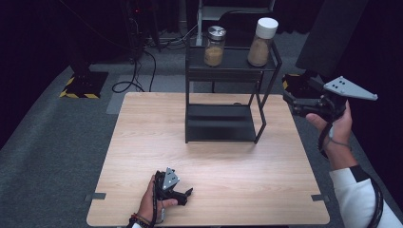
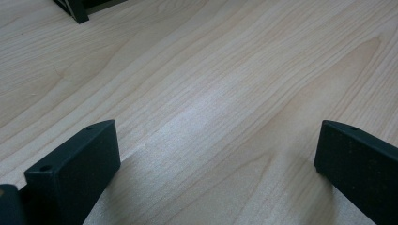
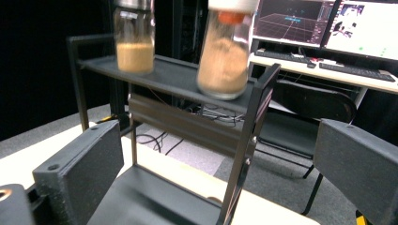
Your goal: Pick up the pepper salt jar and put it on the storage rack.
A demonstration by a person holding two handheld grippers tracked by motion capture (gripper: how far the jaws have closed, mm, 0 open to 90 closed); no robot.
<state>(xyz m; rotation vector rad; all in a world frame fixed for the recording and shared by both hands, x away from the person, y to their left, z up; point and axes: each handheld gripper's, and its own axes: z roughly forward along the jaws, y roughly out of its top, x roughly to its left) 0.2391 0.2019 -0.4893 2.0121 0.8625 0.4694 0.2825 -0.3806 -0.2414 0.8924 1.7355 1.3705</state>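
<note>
High view: we are finding the left claw [image 1: 186, 194] lying low on the bench [image 1: 142, 142] at about 6 o'clock, gripped by the left hand [image 1: 151, 205], well apart from everything else. The right claw [image 1: 288, 99] is hovering off the bench edge at about 2 o'clock, pointing toward the black rack [image 1: 228, 95]. On the rack's top shelf we are noting two jars: a white-lidded jar [image 1: 261, 42] at the right end, nearest that claw, and a steel-lidded jar [image 1: 215, 46] to its left. The lower shelf is standing bare.

Left gripper view: the jaws are standing wide with bare bench wood [image 2: 211, 93] between them and nothing held. A rack foot [image 2: 75, 11] is showing at about 11 o'clock.

Right gripper view: the jaws are standing wide and empty. The white-lidded jar [image 3: 225, 56] is sitting at 12 o'clock ahead, close to the shelf's near corner and beside the corner post [image 3: 253, 122]; the steel-lidded jar [image 3: 134, 40] is at 10 o'clock, farther along the shelf.

Risk assessment: we are judging the reach toward the white-lidded jar as the work in hand. Coming in low, a jaw could be striking the corner post or shelf rail and shaking the light rack, tipping either jar. The jar is tall, smooth and sitting near the edge, so an off-centre or high grip could be letting it slip or topple off the shelf.
</note>
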